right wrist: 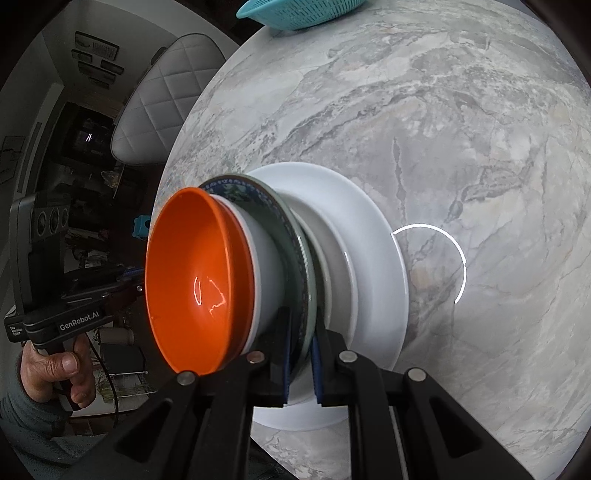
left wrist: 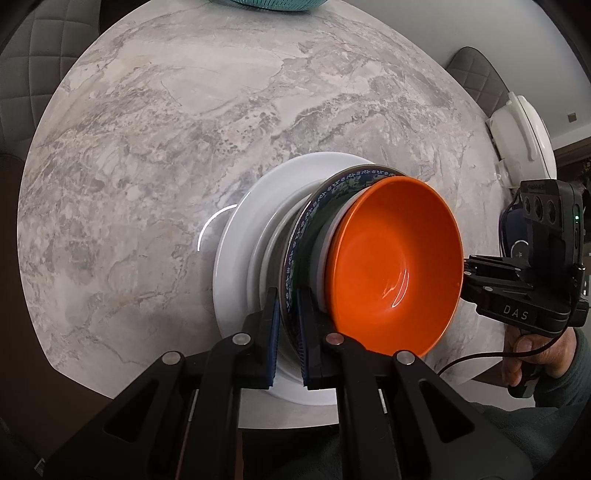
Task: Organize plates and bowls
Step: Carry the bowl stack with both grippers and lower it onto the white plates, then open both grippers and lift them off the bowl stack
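Note:
An orange bowl (left wrist: 395, 266) (right wrist: 192, 280) sits in a white bowl (right wrist: 266, 266) on a blue-patterned plate (left wrist: 314, 206) (right wrist: 255, 192). My left gripper (left wrist: 289, 332) is shut on that plate's near rim. My right gripper (right wrist: 301, 354) is shut on the opposite rim; in the left wrist view my right gripper (left wrist: 466, 273) shows at the stack's right side. The left gripper (right wrist: 138, 284) shows in the right wrist view behind the orange bowl. Right under the held stack lie white plates (left wrist: 236, 258) (right wrist: 376, 258) on the marble table (left wrist: 184, 129). I cannot tell whether the stack touches them.
A teal colander (left wrist: 266, 3) (right wrist: 295, 14) stands at the table's far edge. A white lidded container (left wrist: 524, 140) sits at the right edge. Quilted grey chairs (right wrist: 162, 103) (left wrist: 33, 74) surround the table. A person's hands (left wrist: 524, 350) (right wrist: 51, 369) grip both handles.

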Demonstrator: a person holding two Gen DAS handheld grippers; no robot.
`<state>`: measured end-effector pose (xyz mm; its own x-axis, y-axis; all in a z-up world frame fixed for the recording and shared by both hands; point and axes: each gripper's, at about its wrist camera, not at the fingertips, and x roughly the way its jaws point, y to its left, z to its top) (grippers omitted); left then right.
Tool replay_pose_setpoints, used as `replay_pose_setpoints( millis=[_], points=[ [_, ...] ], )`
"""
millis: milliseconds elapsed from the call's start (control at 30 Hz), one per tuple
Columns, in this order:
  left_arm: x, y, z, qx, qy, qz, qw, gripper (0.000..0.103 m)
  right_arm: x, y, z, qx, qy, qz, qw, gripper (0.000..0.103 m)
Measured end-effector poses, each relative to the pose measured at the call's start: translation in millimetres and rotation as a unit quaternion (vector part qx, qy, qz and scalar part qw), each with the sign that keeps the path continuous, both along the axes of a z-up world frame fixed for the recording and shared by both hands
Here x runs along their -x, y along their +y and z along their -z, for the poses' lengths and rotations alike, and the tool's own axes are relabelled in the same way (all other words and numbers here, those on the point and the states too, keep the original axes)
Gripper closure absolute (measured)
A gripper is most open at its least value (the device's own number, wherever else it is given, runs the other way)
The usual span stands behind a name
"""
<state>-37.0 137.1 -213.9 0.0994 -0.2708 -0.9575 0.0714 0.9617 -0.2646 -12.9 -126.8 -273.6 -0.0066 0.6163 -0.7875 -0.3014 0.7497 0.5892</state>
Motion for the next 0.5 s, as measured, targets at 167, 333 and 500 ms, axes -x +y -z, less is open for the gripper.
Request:
replay_pose_setpoints(
  millis=[167, 333, 500],
  points=[
    [1.0, 2.1, 1.1, 0.002, -0.004, -0.002, 1.0, 0.096, 1.2, 2.3, 0.8, 0.004, -0.003, 0.002, 1.0, 0.09],
    [3.9, 4.6, -0.3, -0.001, -0.011, -0.009, 0.9999, 0.093, 2.6, 3.8, 0.1, 0.007, -0.012, -0.001, 1.0, 0.09],
    [9.8, 11.4, -5.0, -0.018, -0.026, -0.014, 0.9994, 0.081, 6.5, 4.8, -3.7, 0.015, -0.024, -0.001, 1.0, 0.087]
  ],
)
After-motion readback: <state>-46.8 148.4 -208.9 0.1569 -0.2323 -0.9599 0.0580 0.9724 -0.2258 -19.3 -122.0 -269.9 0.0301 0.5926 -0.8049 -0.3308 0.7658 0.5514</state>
